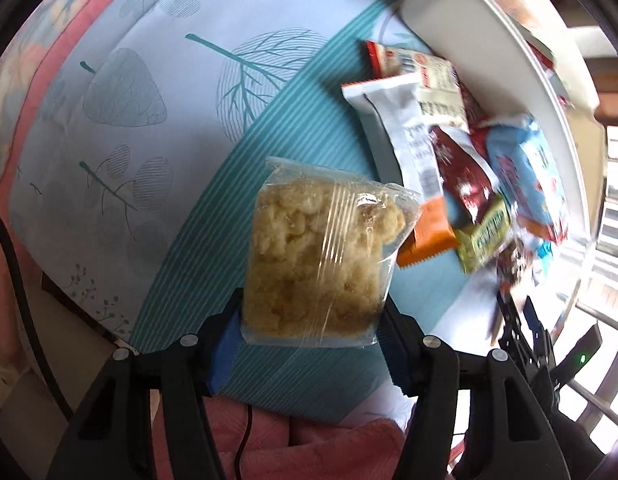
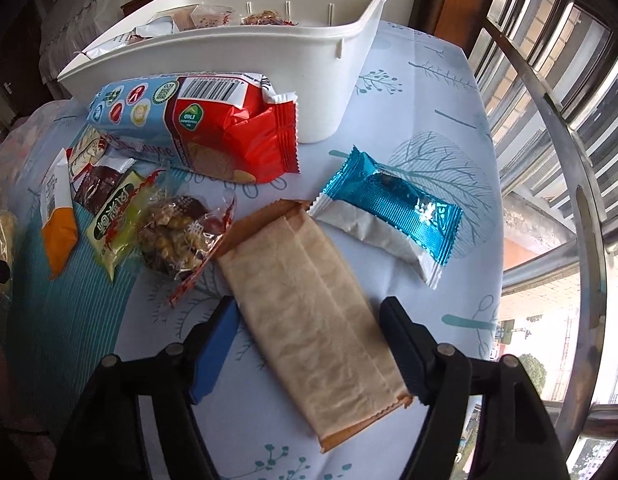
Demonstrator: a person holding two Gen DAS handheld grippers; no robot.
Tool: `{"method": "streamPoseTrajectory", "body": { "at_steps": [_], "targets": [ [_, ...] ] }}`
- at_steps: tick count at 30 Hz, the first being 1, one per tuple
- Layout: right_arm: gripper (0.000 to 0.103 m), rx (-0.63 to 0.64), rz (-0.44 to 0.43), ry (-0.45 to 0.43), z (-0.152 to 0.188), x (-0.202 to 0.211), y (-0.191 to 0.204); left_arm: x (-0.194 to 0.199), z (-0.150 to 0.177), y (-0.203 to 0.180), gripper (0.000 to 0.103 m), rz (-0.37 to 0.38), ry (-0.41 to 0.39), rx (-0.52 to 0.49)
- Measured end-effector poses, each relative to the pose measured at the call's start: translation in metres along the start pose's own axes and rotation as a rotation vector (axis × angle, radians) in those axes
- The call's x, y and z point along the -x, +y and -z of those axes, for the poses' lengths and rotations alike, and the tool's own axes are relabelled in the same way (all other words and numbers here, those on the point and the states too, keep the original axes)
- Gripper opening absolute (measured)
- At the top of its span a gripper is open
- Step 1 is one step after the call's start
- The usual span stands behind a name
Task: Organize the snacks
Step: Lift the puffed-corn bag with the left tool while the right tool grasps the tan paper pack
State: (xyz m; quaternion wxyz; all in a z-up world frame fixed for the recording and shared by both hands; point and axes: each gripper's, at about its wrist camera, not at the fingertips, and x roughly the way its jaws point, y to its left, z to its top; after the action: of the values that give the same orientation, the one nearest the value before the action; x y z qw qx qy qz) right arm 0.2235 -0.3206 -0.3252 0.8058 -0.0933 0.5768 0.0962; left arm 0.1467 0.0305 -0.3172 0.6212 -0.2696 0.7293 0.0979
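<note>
- The left gripper [image 1: 313,320] pinches a clear bag [image 1: 321,260] of puffed snack by its lower end; both pads press into the film, and the bag stands clear of the cloth [image 1: 149,80].
- The grip sits low on the bag, so the top will likely sway — carry it slowly and keep the gripper pointing down so the bag does not twist out.
- The white bin [image 2: 229,60] stands at the far side of the table, already holding a few packets. In the left view its wall [image 1: 469,40] lies beyond the pile of loose snacks, so the bag should pass over that pile, not through it.
- Lift high enough to clear the rim before letting go; a drop from just above the other packets should keep the brittle pieces whole.
- The right gripper [image 2: 309,340] straddles a tan packet [image 2: 309,308] lying flat on the cloth. The jaws stand spread: the blue left pad is apart from the packet, while the right pad looks very near its edge — contact I cannot tell.
- The packet lies askew to the jaws; squaring the gripper to its long sides before closing should give a firmer hold.
- The blue packet [image 2: 389,208] just beside it and the nut bag [image 2: 181,232] at its corner are close — lower straight to avoid catching them.
</note>
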Motion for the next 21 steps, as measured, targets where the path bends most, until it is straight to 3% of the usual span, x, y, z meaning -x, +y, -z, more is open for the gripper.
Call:
{"method": "streamPoseTrajectory", "body": {
  "at_steps": [3, 17, 21],
  "targets": [
    [0.066, -0.006, 0.005, 0.021, 0.005, 0.004, 0.005, 0.010, 0.006, -0.006, 0.060, -0.005, -0.007, -0.064],
    [0.066, -0.249, -0.047, 0.033, 0.042, 0.044, 0.012, 0.067, -0.006, -0.041, 0.060, 0.058, -0.011, -0.309],
    [0.055, -0.294, -0.054, -0.008, 0.043, 0.064, 0.020, 0.091, -0.010, -0.050, 0.060, 0.069, -0.015, -0.373]
  ]
}}
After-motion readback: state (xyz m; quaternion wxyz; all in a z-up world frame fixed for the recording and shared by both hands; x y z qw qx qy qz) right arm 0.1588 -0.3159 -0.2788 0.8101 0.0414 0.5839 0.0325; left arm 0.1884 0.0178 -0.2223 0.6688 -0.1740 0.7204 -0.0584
